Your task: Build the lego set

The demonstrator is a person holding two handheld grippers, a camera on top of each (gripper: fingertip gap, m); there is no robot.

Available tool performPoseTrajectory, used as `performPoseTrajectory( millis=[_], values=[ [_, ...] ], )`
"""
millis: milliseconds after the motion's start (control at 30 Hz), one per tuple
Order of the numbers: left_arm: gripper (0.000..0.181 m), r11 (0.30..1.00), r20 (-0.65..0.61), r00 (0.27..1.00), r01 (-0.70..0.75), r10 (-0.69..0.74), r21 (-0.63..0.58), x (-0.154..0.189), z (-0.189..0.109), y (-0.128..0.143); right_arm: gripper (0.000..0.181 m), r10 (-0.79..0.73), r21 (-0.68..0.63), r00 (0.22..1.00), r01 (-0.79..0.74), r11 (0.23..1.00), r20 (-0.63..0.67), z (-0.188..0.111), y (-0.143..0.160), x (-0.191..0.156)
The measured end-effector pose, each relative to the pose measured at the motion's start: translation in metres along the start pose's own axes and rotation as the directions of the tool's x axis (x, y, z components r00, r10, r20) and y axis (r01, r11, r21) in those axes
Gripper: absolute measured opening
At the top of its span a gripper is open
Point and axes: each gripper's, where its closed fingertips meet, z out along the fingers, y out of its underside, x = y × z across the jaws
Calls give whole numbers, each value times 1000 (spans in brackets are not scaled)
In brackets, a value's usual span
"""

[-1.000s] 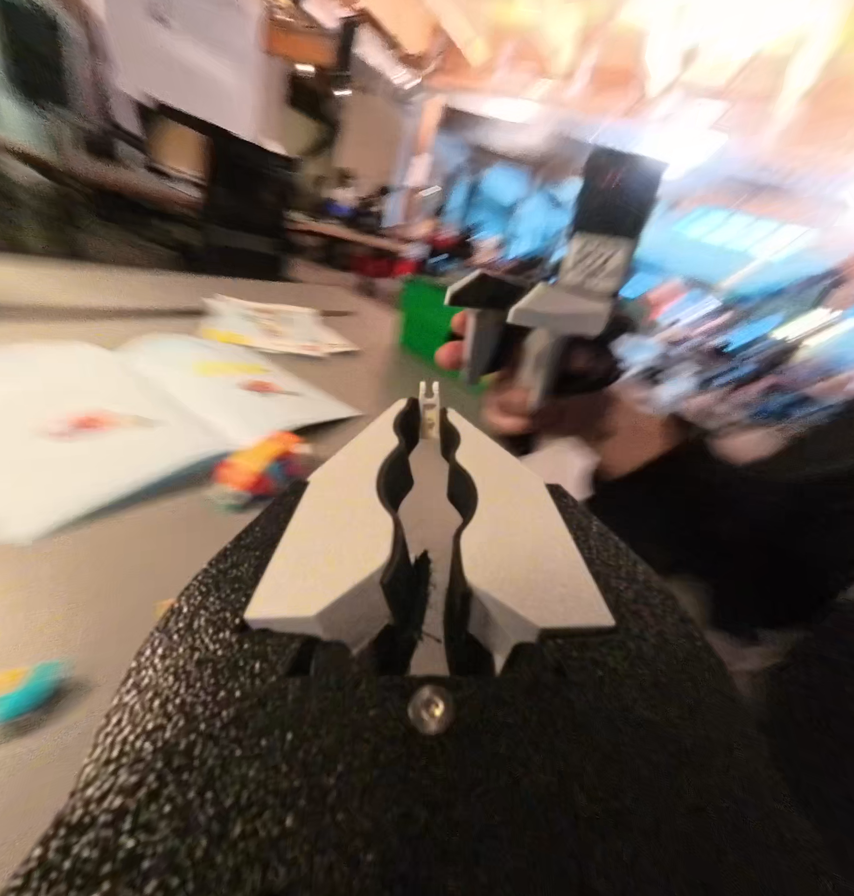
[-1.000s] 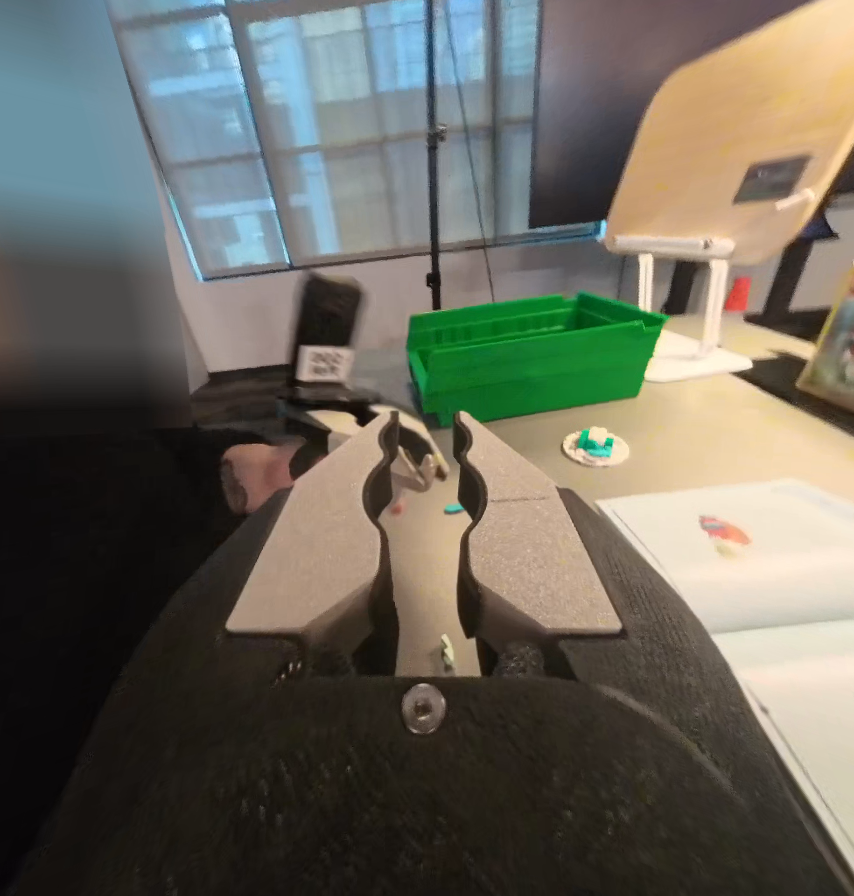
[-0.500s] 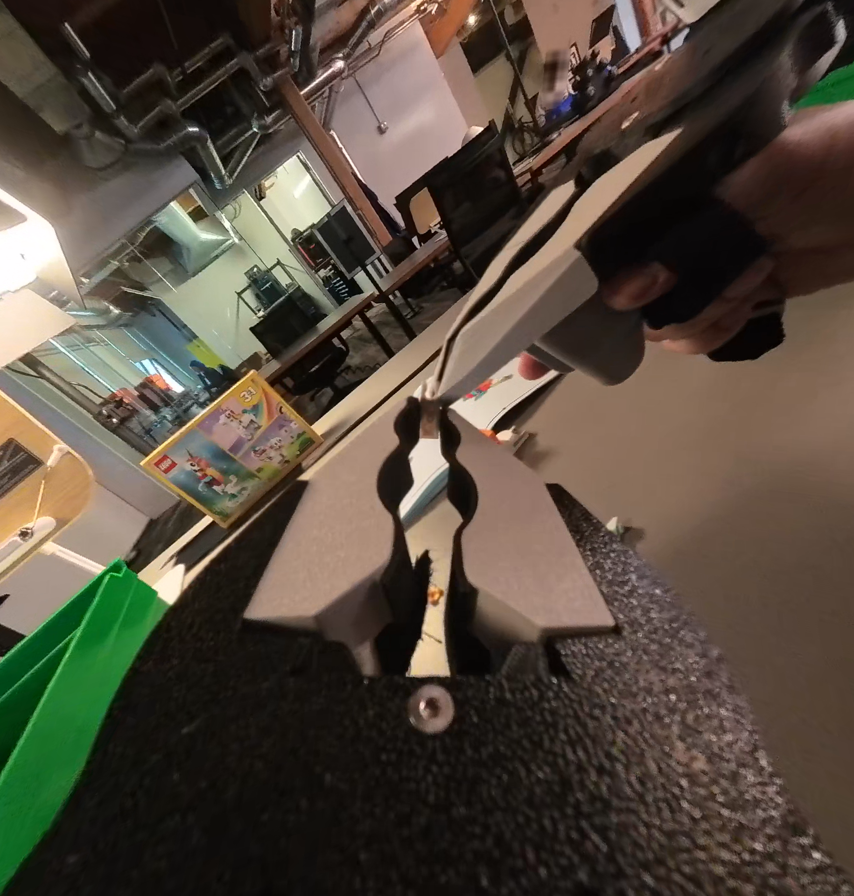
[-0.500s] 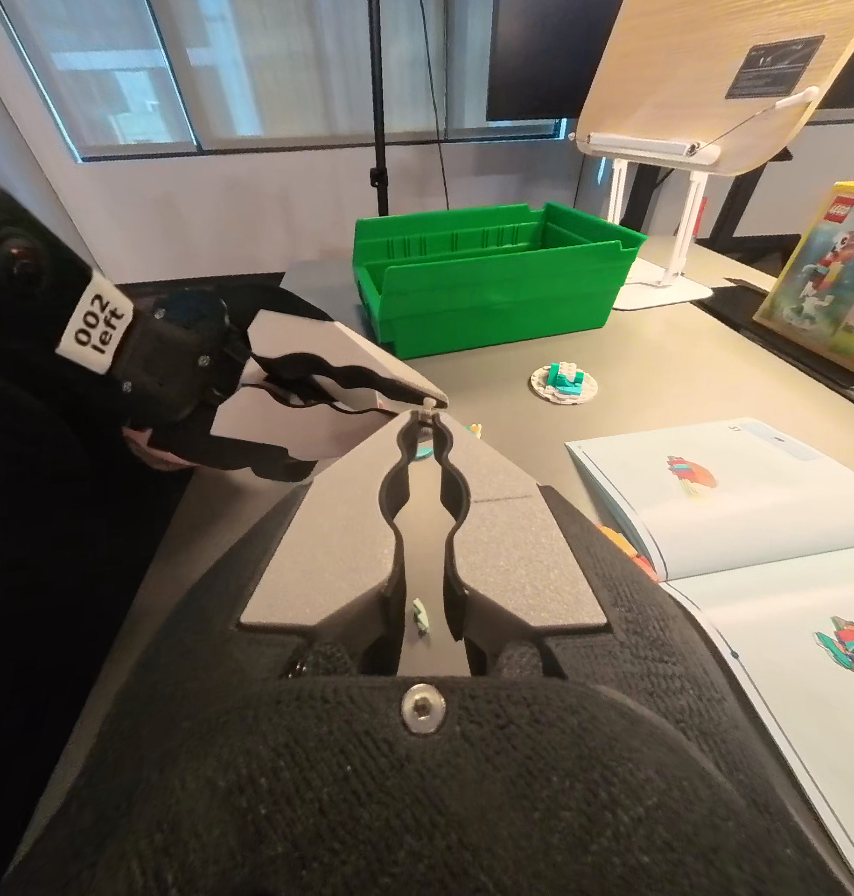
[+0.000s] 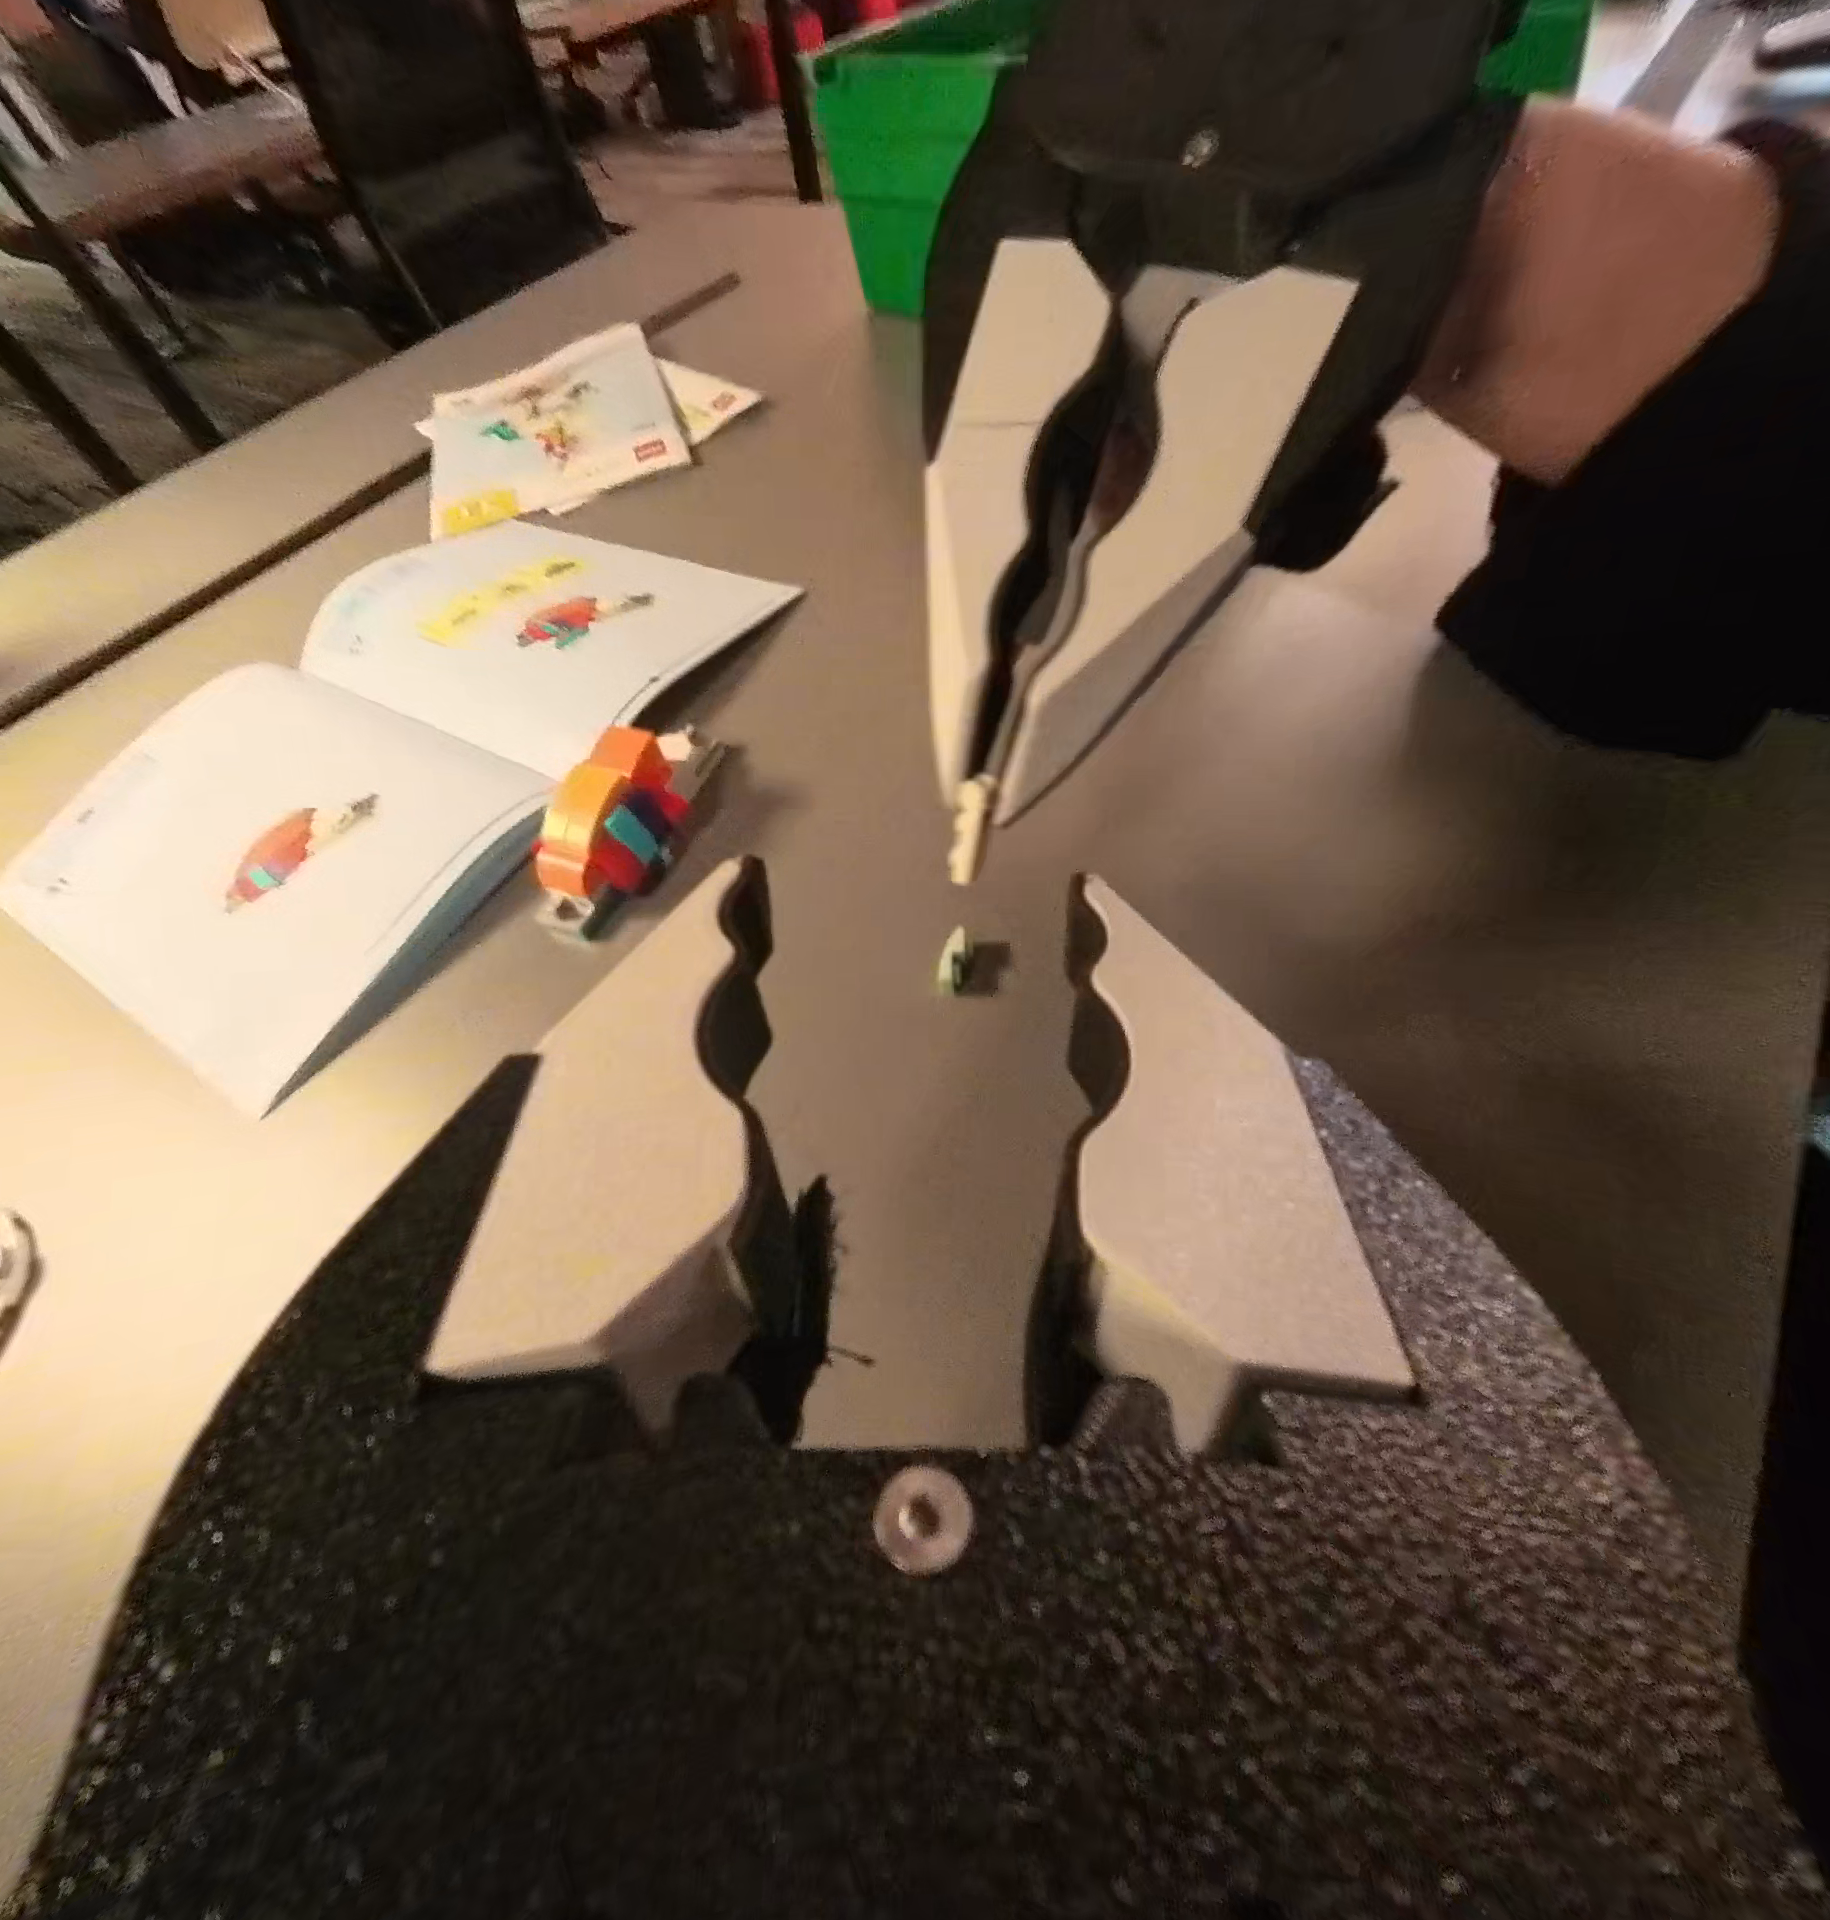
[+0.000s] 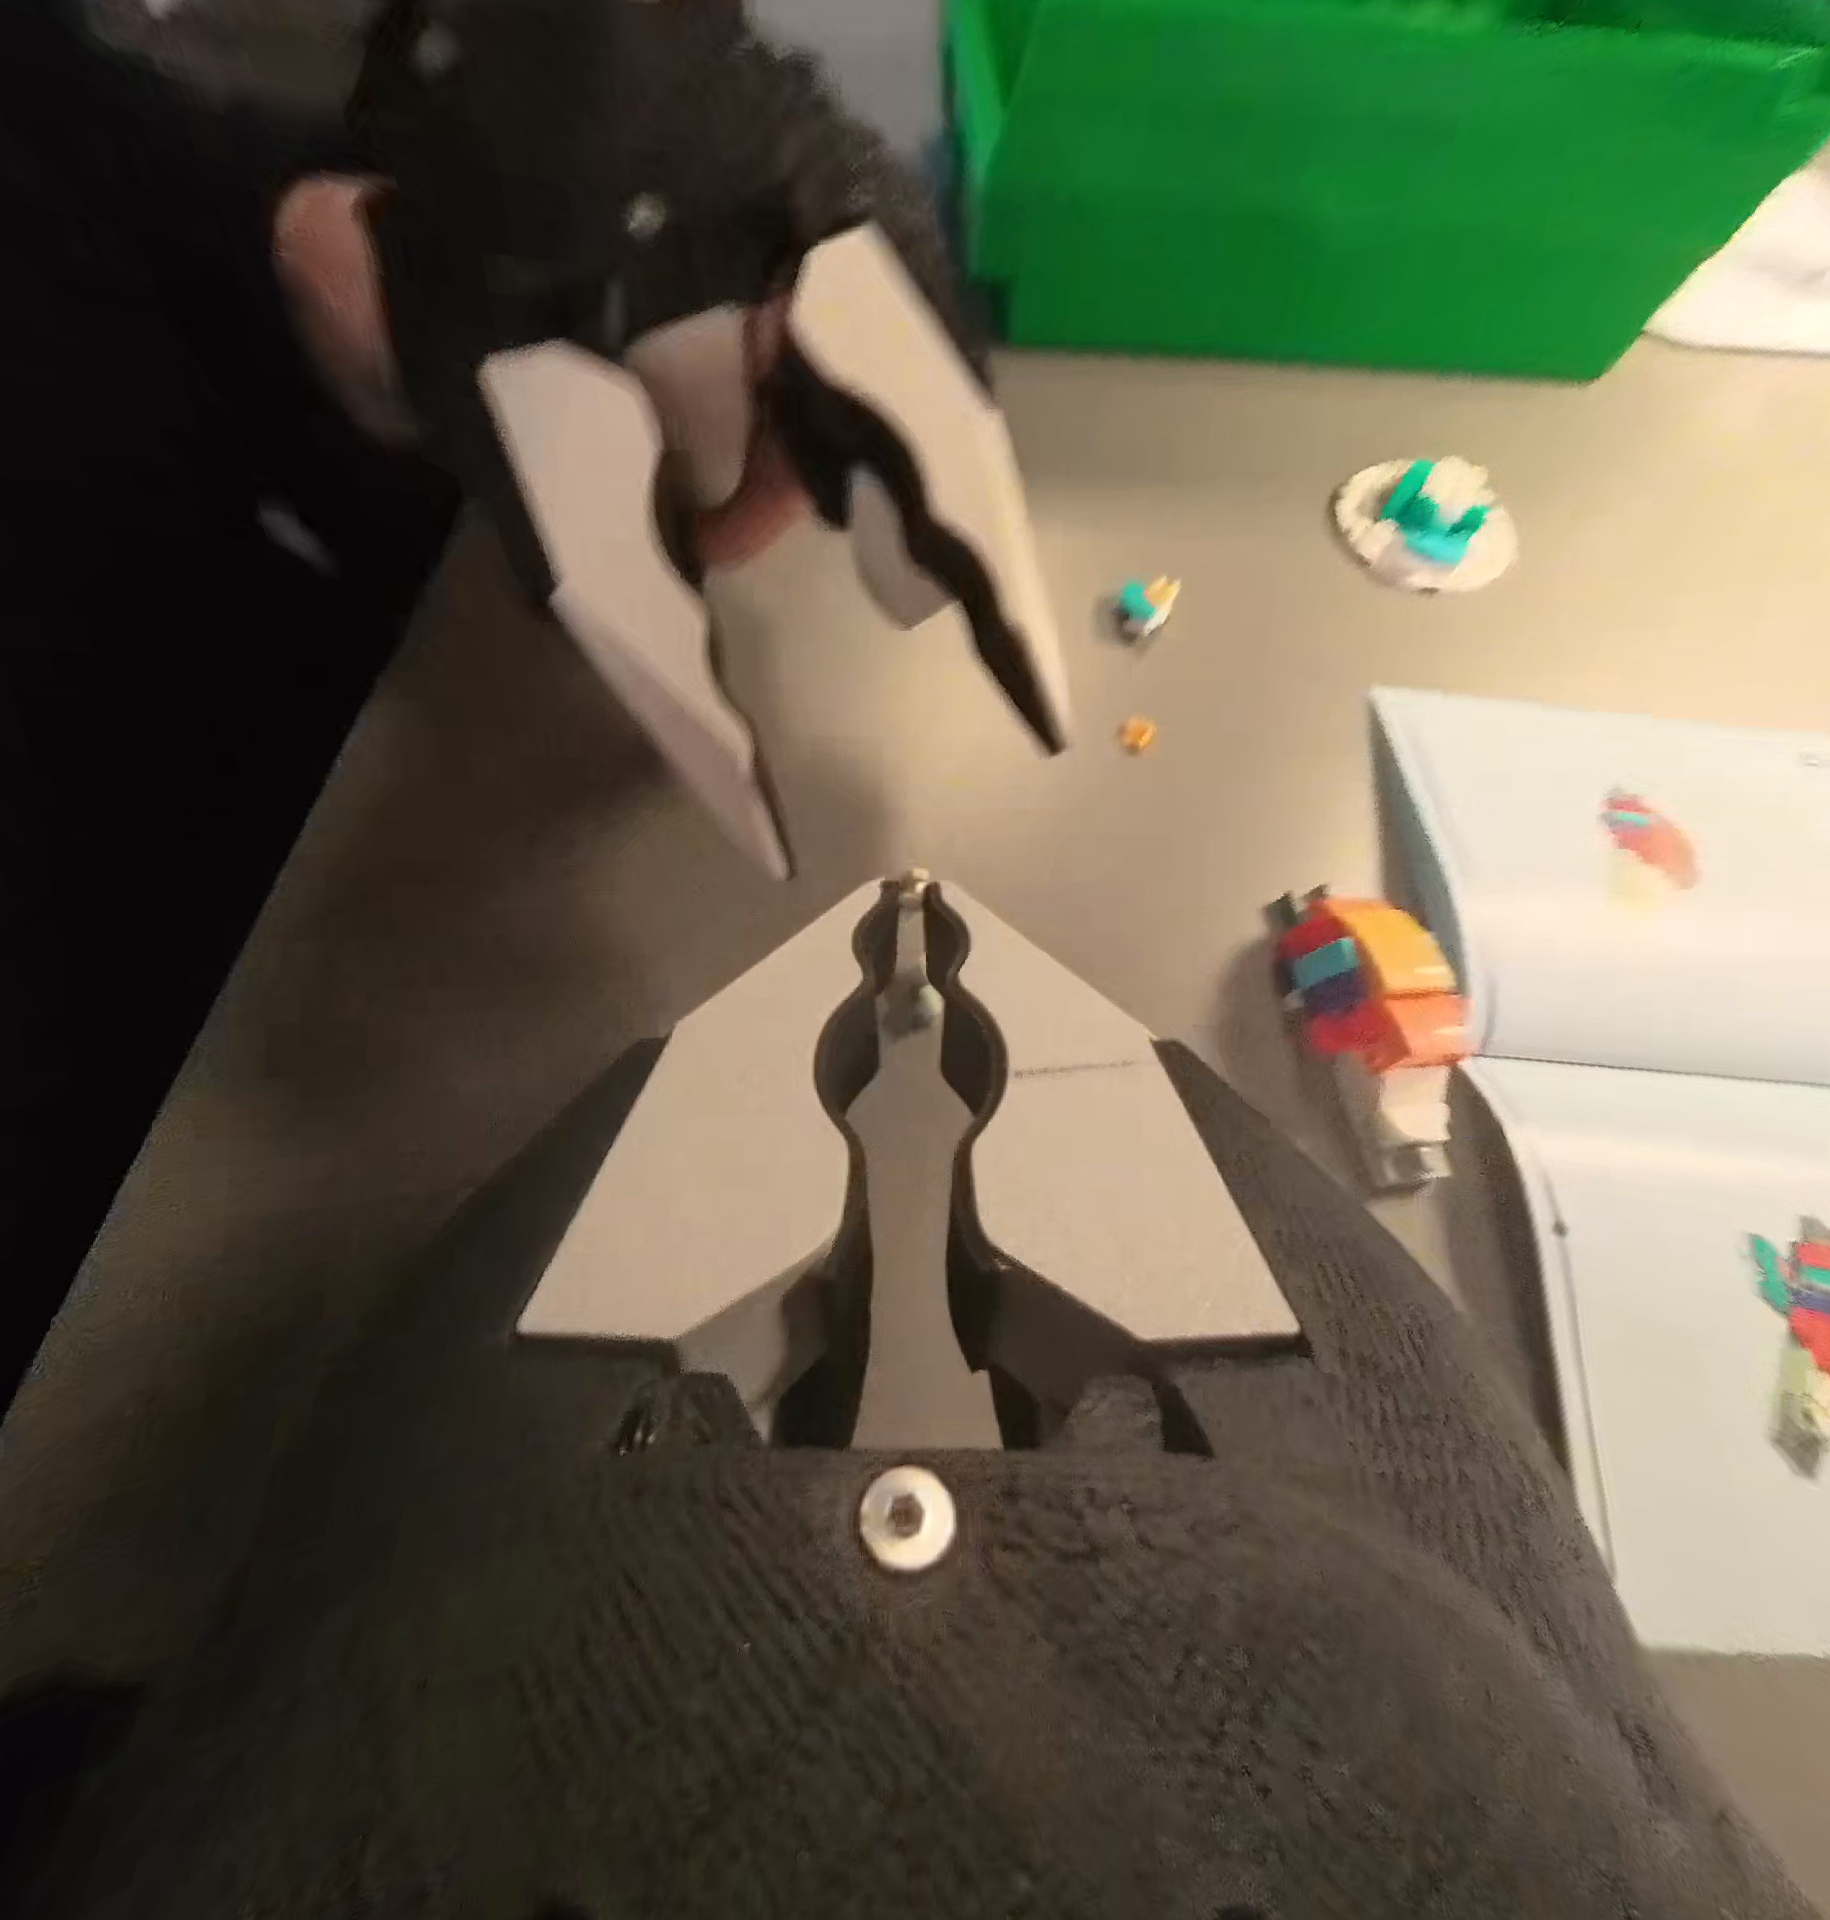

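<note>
My right gripper (image 6: 909,896) is shut on a small white lego piece (image 6: 909,885) at its very tip. In the left wrist view the right gripper (image 5: 978,795) points down at the table with the white piece (image 5: 968,836) sticking out below it. My left gripper (image 5: 913,881) is open and empty, its jaws wide apart just below that piece. It also shows in the right wrist view (image 6: 911,802). A tiny pale green piece (image 5: 956,961) lies on the table between the left jaws. An orange, red and teal lego model (image 5: 615,821) lies beside the open instruction booklet (image 5: 371,748).
A green bin (image 6: 1410,177) stands at the back of the grey table (image 5: 1306,831). A white round plate (image 6: 1493,566) with teal pieces, a small teal and yellow piece (image 6: 1145,608) and a tiny orange piece (image 6: 1137,732) lie near it. More leaflets (image 5: 568,436) lie farther off. The tips of both grippers are at nearly the same place.
My left gripper has opened and let go of the white piece. My right gripper has shut on it and holds it alone. Both grippers now point down at the table.
</note>
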Motion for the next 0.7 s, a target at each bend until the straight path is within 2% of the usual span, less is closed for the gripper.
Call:
performPoseTrajectory(
  millis=[100,167,267,333,467,600,700],
  values=[
    [56,997,-63,998,3,-8,-74,4,6,16,3,-61,-90,995,68,994,83,5,17,-15],
    [57,993,-105,994,6,-18,-116,8,12,24,3,-90,-106,989,103,989,121,10,22,-20],
    [54,993,-105,994,-35,23,-109,8,16,25,3,-131,-109,977,151,983,167,15,24,-24],
    [46,993,-105,992,-80,70,-86,10,15,22,3,-168,-102,969,188,977,180,17,24,-25],
    [18,983,-86,980,-180,177,-27,17,8,14,3,-215,-8,961,219,976,172,14,12,-24],
    [5,982,-101,979,-182,176,-44,22,10,17,3,-214,78,959,203,976,185,9,1,-25],
    [3,978,-83,975,-208,207,3,19,10,10,3,-191,129,964,169,977,184,6,-5,-22]
  ],
)
